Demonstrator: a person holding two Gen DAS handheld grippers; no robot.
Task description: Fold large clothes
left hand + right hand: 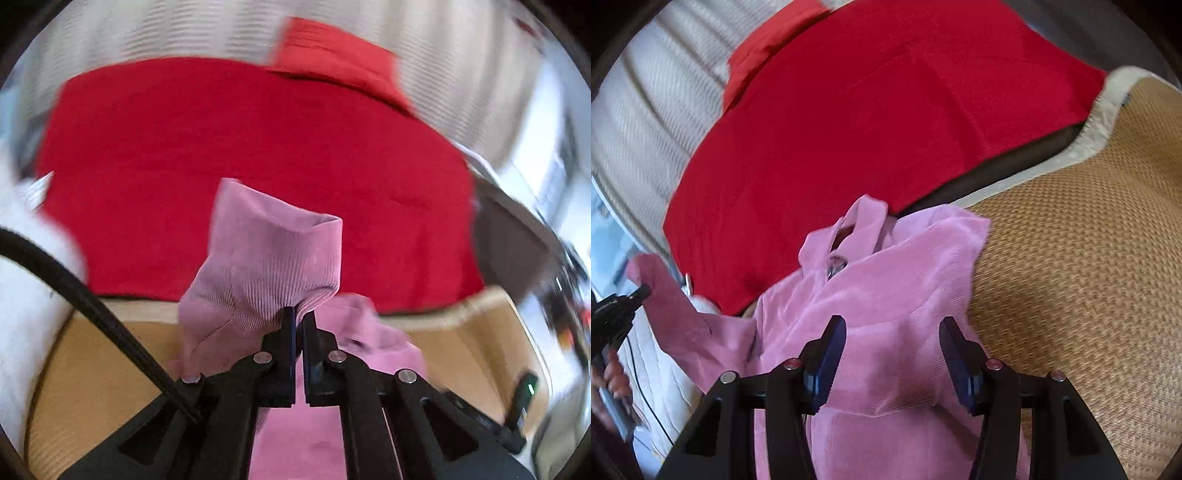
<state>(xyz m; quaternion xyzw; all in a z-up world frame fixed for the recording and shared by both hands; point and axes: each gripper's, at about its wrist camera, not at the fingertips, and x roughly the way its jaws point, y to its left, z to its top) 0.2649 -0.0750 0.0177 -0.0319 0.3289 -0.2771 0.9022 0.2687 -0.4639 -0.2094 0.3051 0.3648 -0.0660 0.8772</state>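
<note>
A pink corduroy garment [886, 295] lies on a woven tan mat [1089, 277], its collar and a button facing up. My left gripper [300, 317] is shut on the ribbed pink cuff [273, 251] of one sleeve and holds it lifted. In the right wrist view that same left gripper [642, 291] shows at the far left, with the pink sleeve [676, 314] stretched up to it. My right gripper [892, 325] hovers open over the garment's body, with cloth below but nothing pinched between its fingers.
A large red cloth [258, 166] with a lighter red piece [332, 51] covers the area behind the mat. Beige ribbed upholstery [147, 33] rises beyond it. White quilted fabric [653, 369] and a person's hand [613, 376] are at the left.
</note>
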